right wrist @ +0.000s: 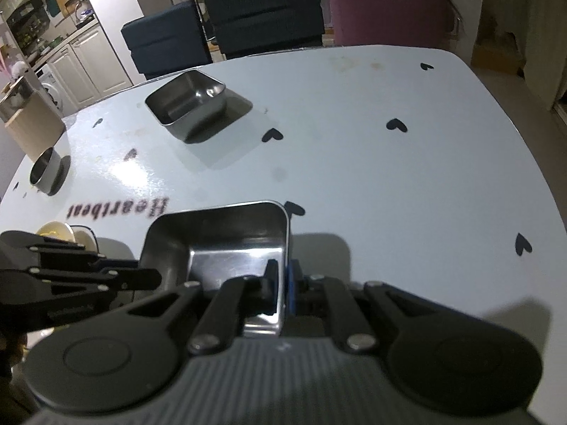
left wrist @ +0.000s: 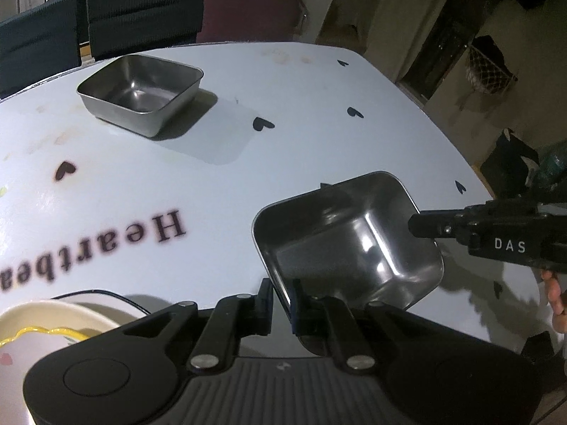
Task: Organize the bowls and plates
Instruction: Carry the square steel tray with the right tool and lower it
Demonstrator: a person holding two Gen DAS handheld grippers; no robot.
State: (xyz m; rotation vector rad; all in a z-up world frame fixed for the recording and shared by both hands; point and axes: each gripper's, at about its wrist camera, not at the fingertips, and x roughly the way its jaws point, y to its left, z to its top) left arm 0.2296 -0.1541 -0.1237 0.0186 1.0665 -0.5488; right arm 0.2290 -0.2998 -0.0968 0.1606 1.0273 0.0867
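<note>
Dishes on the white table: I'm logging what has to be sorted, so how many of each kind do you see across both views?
Square steel trays: 2, the far tray and the near tray, gripped by left gripper and right gripper.
Round steel cup: 1.
Cream ceramic dishes: at least 2, partly hidden.
Total: at least 5.

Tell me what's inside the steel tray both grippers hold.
Steel tray looks empty; bare metal floor shows. The right hand-held gripper and left hand-held gripper clamp opposite walls, hiding small patches.
</note>
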